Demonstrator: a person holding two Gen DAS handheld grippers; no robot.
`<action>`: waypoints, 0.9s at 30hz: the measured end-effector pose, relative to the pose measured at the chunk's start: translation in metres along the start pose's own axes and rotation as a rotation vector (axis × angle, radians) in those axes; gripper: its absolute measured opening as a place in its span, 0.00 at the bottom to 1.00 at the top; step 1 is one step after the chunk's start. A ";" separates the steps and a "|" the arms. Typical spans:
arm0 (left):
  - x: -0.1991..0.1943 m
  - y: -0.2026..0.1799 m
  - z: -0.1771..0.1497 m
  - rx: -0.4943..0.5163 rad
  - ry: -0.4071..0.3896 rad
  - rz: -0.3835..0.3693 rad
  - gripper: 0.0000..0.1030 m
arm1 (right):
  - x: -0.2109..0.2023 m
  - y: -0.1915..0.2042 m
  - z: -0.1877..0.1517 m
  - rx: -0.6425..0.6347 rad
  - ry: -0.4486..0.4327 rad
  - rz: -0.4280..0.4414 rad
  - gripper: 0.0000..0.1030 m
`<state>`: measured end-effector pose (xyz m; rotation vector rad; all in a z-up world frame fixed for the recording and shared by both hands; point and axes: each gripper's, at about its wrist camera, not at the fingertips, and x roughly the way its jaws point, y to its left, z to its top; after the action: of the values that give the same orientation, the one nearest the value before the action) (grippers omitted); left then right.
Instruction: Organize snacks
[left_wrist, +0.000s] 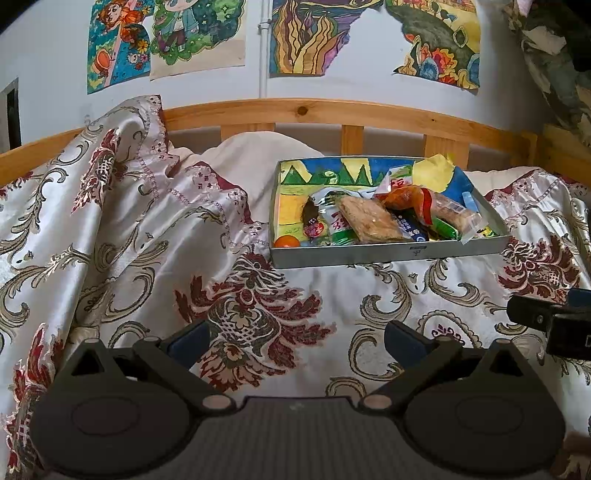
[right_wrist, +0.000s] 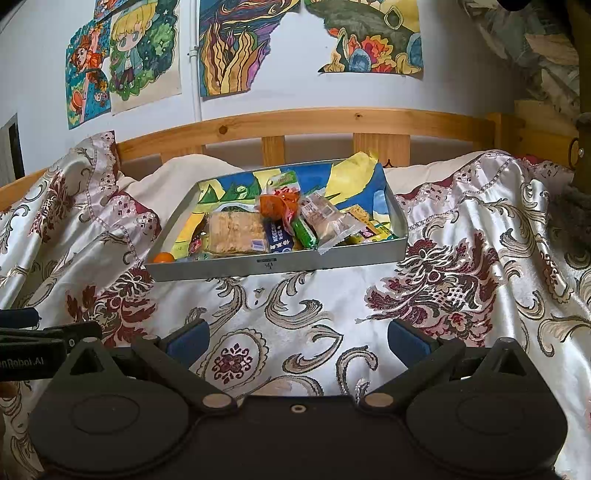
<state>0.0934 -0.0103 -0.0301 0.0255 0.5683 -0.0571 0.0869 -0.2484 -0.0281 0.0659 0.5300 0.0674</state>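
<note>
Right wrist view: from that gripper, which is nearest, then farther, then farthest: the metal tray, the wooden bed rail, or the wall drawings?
1. Metal tray, straight ahead of the right gripper, resting on the bedspread.
2. Wooden bed rail, behind the tray.
3. Wall drawings, above the rail, farthest.

Ahead of the black, blue-padded tongs (right_wrist: 298, 341), a cream satin bedspread (right_wrist: 332, 295) patterned with maroon florals and beige scrolls carries a grey tray (right_wrist: 280, 264) lined in blue, yellow and green, holding orange, green and tan snack packets (right_wrist: 291, 225).
</note>
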 end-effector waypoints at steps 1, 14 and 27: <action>0.000 0.000 0.000 0.001 0.006 0.001 0.99 | 0.000 0.000 0.000 0.000 0.000 0.000 0.99; 0.001 -0.001 0.000 0.021 0.026 0.006 0.99 | 0.001 0.000 -0.001 0.001 0.005 0.003 0.99; 0.001 -0.001 -0.001 0.033 0.026 0.006 0.99 | 0.001 0.001 -0.003 0.005 0.011 0.004 0.99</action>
<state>0.0941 -0.0111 -0.0312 0.0597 0.5929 -0.0602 0.0864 -0.2474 -0.0311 0.0711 0.5408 0.0703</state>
